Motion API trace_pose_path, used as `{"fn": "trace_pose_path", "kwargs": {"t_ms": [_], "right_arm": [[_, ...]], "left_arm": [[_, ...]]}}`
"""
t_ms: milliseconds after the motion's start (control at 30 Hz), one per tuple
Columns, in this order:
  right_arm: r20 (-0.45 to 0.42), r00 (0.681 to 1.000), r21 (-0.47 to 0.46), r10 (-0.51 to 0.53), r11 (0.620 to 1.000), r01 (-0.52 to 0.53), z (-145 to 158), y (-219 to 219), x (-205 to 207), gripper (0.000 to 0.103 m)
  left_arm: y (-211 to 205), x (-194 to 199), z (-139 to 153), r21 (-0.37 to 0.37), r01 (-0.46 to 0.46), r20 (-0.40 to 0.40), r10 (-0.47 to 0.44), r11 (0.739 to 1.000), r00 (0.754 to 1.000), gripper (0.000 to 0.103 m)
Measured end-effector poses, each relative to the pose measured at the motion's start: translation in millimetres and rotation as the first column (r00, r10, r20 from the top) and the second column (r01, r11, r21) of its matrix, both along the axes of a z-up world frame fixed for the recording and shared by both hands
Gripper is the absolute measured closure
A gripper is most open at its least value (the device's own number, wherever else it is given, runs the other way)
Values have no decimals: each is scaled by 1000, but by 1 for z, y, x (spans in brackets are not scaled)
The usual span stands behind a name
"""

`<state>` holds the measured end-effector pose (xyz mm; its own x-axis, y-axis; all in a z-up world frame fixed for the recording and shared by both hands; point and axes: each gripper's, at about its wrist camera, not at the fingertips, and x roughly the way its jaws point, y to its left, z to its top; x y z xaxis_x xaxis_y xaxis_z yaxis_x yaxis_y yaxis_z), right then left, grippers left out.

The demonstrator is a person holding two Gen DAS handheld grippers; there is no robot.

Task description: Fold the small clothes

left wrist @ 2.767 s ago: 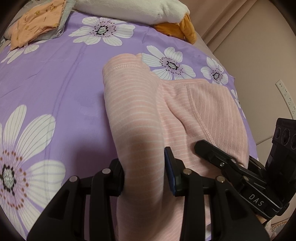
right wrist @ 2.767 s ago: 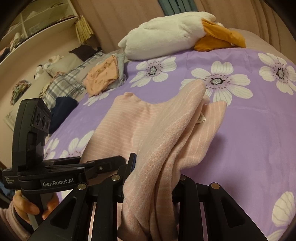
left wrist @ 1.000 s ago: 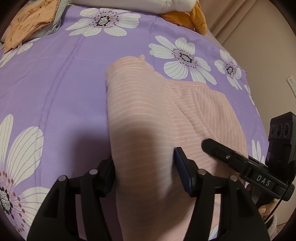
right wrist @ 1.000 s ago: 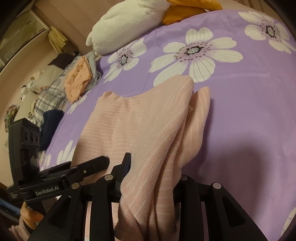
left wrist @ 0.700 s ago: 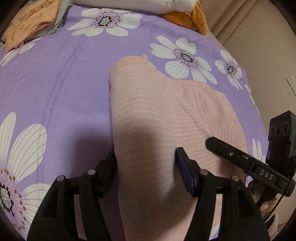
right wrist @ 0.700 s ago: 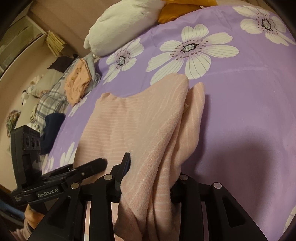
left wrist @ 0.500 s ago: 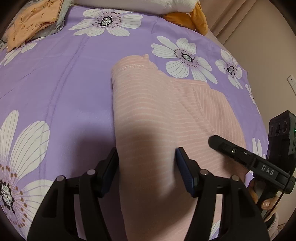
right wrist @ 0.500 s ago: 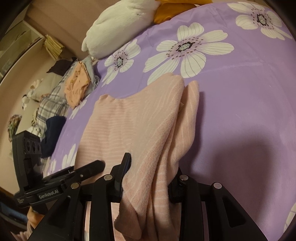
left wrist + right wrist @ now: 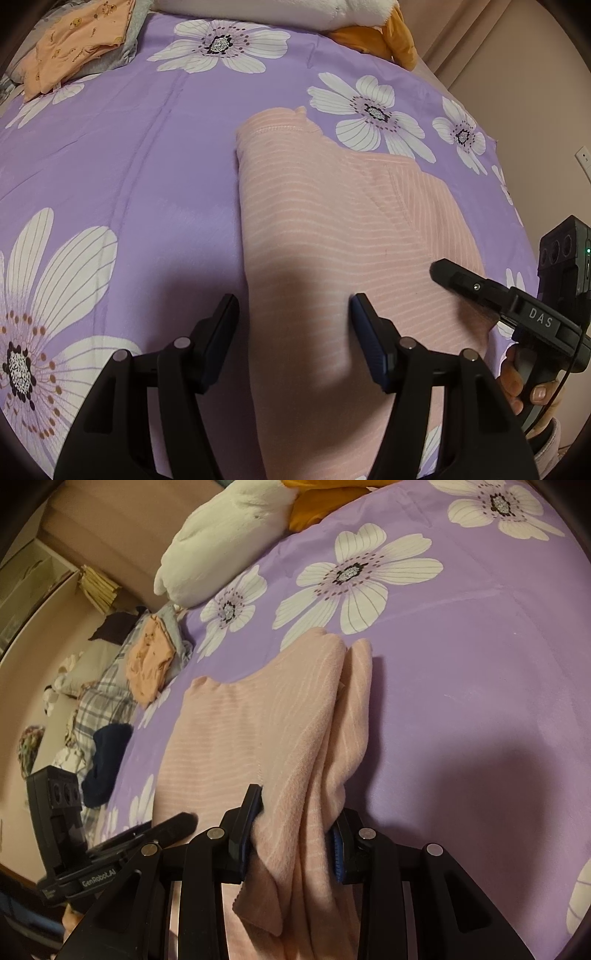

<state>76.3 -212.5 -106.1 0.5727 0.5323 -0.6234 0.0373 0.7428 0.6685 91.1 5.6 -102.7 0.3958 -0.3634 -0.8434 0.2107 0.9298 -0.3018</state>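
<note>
Our left gripper (image 9: 293, 314) has its two black fingers spread wide apart, one on each side of the soft pink striped garment (image 9: 332, 229), and it is not pinching the cloth. Our right gripper (image 9: 295, 823) is squeezed tight on a bunched-up edge of the same pink garment (image 9: 258, 731), so the cloth hangs down between its fingers. Most of the garment lies flat on the purple bed cover with big white flowers (image 9: 110, 147), partly folded over itself. At the far end of the bed we see a fluffy white and orange plush toy (image 9: 221, 542). Near it sits a folded orange cloth with tiny prints (image 9: 77, 37) on top of a grey piece. Past the bed's edge, in the right view, there is a messy pile with a checked blanket (image 9: 107, 698) and a dark blue cloth (image 9: 107, 757). A plain beige wall (image 9: 517, 74) stands on one side, with a white wall socket (image 9: 583, 157) on it.
</note>
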Motion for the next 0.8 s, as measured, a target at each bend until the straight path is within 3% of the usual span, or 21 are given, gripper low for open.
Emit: {"fn": "trace_pose_path", "kwargs": {"t_ms": [800], "right_arm": [[10,999,-72,-44,996,45,11,-11,-21,72]], "left_arm": [[11,-29,4,49,-26,1,26,998,1000,39]]}}
